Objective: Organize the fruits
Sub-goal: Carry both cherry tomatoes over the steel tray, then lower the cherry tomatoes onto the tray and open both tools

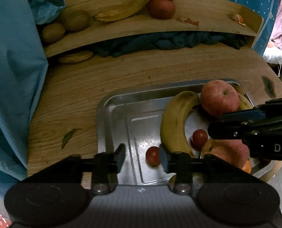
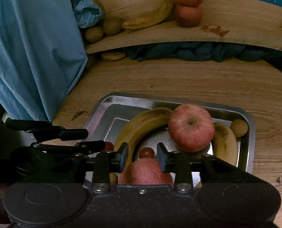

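The left gripper (image 1: pixel 142 156) is spread open around a cherry tomato (image 1: pixel 152 155) at 6 o'clock on the steel tray (image 1: pixel 110 102). The right gripper (image 2: pixel 141 156) is also open, above an apple (image 2: pixel 145 171). The tomato is probably light, smooth and easily crushed: pinch gently at its widest part.

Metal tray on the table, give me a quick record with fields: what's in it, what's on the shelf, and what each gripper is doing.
tray: metal tray on wooden table
in tray: two bananas, apples, cherry tomatoes
shelf: two apples, banana, two kiwis
left gripper: open, fingers either side of one tomato
right gripper: open, above an apple
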The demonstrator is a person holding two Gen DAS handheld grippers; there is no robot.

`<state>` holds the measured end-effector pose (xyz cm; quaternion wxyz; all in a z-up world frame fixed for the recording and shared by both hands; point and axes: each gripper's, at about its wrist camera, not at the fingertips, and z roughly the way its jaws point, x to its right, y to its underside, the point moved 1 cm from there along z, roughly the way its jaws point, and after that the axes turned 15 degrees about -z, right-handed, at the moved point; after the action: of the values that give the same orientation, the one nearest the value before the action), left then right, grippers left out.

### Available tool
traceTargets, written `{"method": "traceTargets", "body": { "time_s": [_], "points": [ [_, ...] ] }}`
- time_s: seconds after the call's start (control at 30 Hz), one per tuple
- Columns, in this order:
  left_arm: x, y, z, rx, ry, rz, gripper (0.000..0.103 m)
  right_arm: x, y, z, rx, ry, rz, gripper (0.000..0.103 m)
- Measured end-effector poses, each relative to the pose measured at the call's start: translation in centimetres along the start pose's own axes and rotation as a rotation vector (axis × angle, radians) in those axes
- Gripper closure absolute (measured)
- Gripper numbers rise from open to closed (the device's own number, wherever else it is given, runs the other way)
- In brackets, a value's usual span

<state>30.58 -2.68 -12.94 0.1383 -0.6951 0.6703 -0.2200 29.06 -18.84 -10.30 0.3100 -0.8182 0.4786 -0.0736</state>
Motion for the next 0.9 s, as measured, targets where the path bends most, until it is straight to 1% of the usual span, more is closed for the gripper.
{"method": "traceTargets", "body": {
  "time_s": [0.03,0.07,0.1,0.13,0.17,0.2,0.27,0.4,0.43,0.57,0.7,0.77,0.9],
  "points": [
    [-0.1,0.0,-0.2,0.005,-0.002,-0.004,0.051,0.0,0.0,-0.2,0.006,0.004,0.000,0.062],
    [-0.2,0.0,-0.4,0.010,-0.003,-0.008,0.046,0.0,0.1,-0.4,0.011,0.008,0.001,0.060],
    [-0.3,0.0,-0.6,0.015,-0.006,-0.014,0.043,0.0,0.2,-0.7,0.016,0.014,0.001,0.056],
    [-0.4,0.1,-0.8,0.022,-0.010,-0.020,0.037,-0.1,0.3,-1.0,0.021,0.019,0.001,0.054],
    [-0.5,0.2,-1.1,0.031,-0.014,-0.028,0.030,-0.1,0.4,-1.2,0.027,0.025,0.001,0.049],
    [-0.6,0.3,-1.3,0.040,-0.018,-0.033,0.028,-0.2,0.5,-1.5,0.033,0.032,0.002,0.045],
    [-0.8,0.4,-1.8,0.057,-0.024,-0.044,0.018,-0.3,0.9,-2.1,0.045,0.044,0.002,0.040],
    [-1.2,1.1,-3.0,0.093,-0.031,-0.069,0.010,-0.8,1.7,-3.5,0.074,0.063,0.006,0.027],
    [-1.3,1.2,-3.3,0.101,-0.032,-0.077,0.006,-1.0,2.0,-3.9,0.082,0.068,0.008,0.026],
    [-1.6,2.1,-4.7,0.126,-0.031,-0.101,0.002,-1.6,3.0,-5.3,0.111,0.088,0.012,0.017],
    [-2.0,2.9,-6.0,0.141,-0.037,-0.121,0.001,-2.2,4.1,-6.7,0.141,0.107,0.013,0.008],
    [-2.2,3.4,-6.5,0.150,-0.037,-0.128,0.001,-2.6,4.6,-7.4,0.156,0.121,0.009,0.005],
    [-2.9,4.4,-7.7,0.170,-0.026,-0.140,0.001,-3.3,5.4,-8.3,0.174,0.147,0.005,0.003]
  ]
}}
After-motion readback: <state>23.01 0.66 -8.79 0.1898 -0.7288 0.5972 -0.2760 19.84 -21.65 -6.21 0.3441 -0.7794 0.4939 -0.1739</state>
